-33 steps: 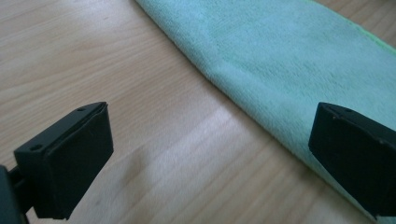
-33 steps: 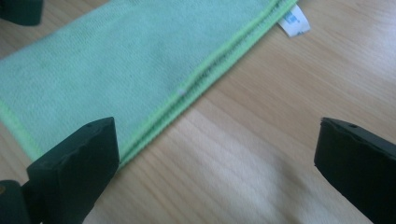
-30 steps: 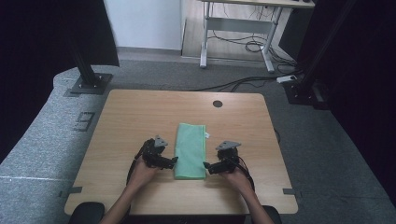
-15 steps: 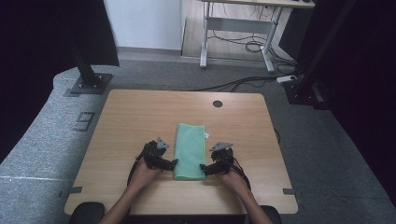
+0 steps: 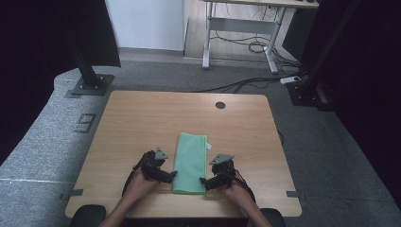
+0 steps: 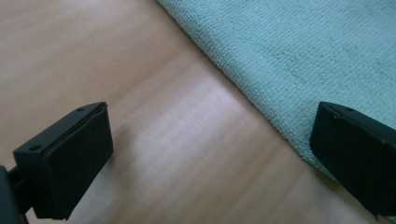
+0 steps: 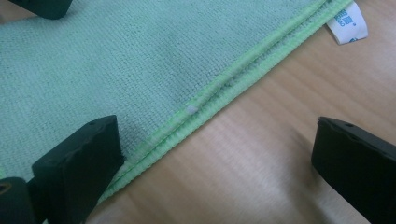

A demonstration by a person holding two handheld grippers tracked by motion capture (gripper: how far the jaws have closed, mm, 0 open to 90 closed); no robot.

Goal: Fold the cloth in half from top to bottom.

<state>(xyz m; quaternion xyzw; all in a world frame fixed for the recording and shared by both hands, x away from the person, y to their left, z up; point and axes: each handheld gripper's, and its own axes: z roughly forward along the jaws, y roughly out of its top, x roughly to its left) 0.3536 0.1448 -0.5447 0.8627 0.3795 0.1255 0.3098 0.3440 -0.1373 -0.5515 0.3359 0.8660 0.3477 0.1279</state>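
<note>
Both grippers have closed in on the folded green microfibre cloth (image 5: 190,162) since the earlier high view frames: the right gripper (image 5: 204,181) has moved inward and toward the near edge, and the left gripper (image 5: 173,174) has advanced slightly, so each now sits at one long side of the cloth near its near end. Judged from this, the step in hand is the approach to a two-sided grasp of the near corners; no grasp is made yet.

Left gripper view: the jaws stand spread wide, one over bare wood, the other over the cloth's folded edge (image 6: 261,93). Right gripper view: the jaws stand spread wide and straddle the cloth's stitched double hem (image 7: 224,98), one over cloth, one over wood. Neither pair pinches anything.

The cloth lies flat on the light wooden table (image 5: 142,118), near the middle of the near half, between the two grippers. Its long axis runs from the person's edge toward the far edge. A small white care label (image 7: 348,21) projects from the hem at the far right corner, marking the far end
</note>
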